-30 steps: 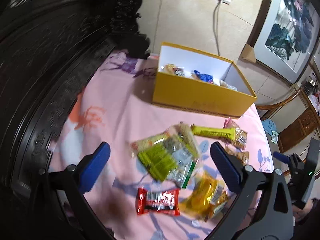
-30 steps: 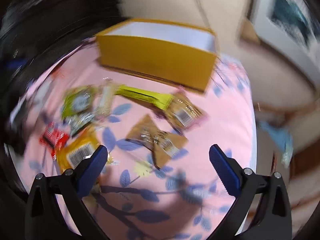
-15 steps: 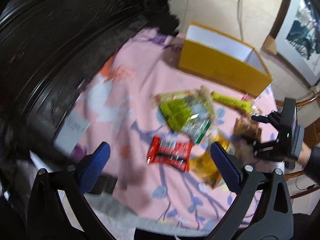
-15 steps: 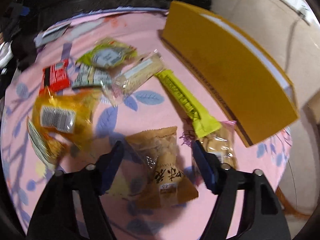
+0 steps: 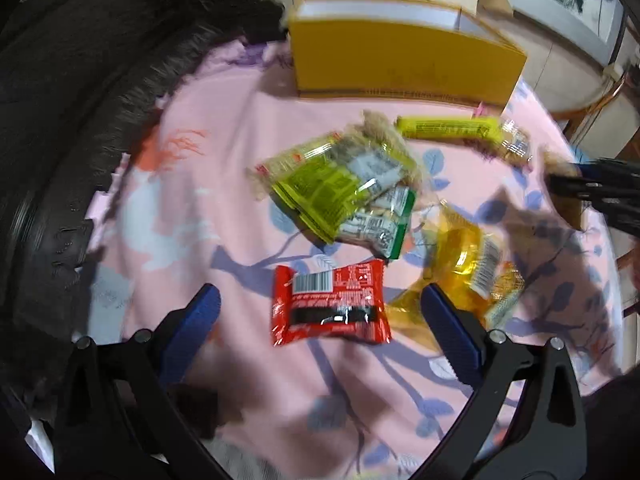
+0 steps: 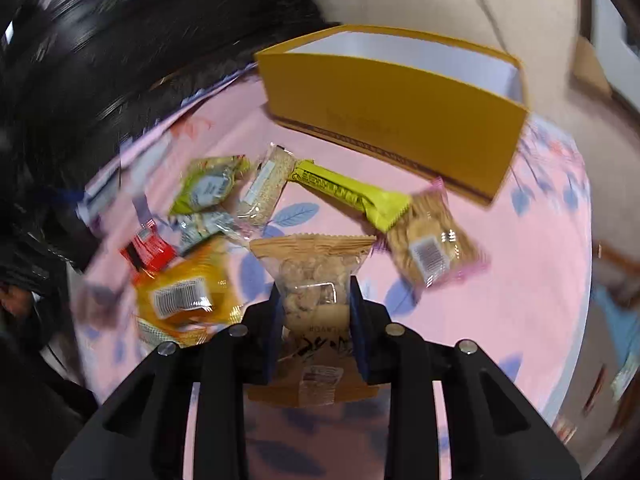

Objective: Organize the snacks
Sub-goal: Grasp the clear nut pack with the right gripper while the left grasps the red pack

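Observation:
My left gripper (image 5: pixel 320 294) hangs open just above a red snack pack (image 5: pixel 328 304), which lies flat between its blue fingers without touching them. My right gripper (image 6: pixel 316 302) has its jaws closing on a brown snack pack (image 6: pixel 312 256), and both pads press on the pack's sides. In the left wrist view the right gripper (image 5: pixel 592 196) shows as a dark shape at the right edge. The open yellow box (image 6: pixel 392 108) (image 5: pixel 400 64) stands at the far side of the pink cloth. Loose on the cloth lie a green pack (image 5: pixel 328 188), a yellow bar (image 6: pixel 348 192), a cracker pack (image 6: pixel 432 248) and an orange pack (image 5: pixel 468 256).
The pink flowered cloth (image 5: pixel 192 208) covers the table. Dark carved wooden furniture (image 5: pixel 60 100) borders it along the left. The cloth's right edge drops off towards a chair and floor. Bare cloth lies to the left of the snacks and between them and the box.
The left gripper has sunk towards the red pack, which now fills the space between its fingers. The right gripper went from wide open to closed around the brown pack.

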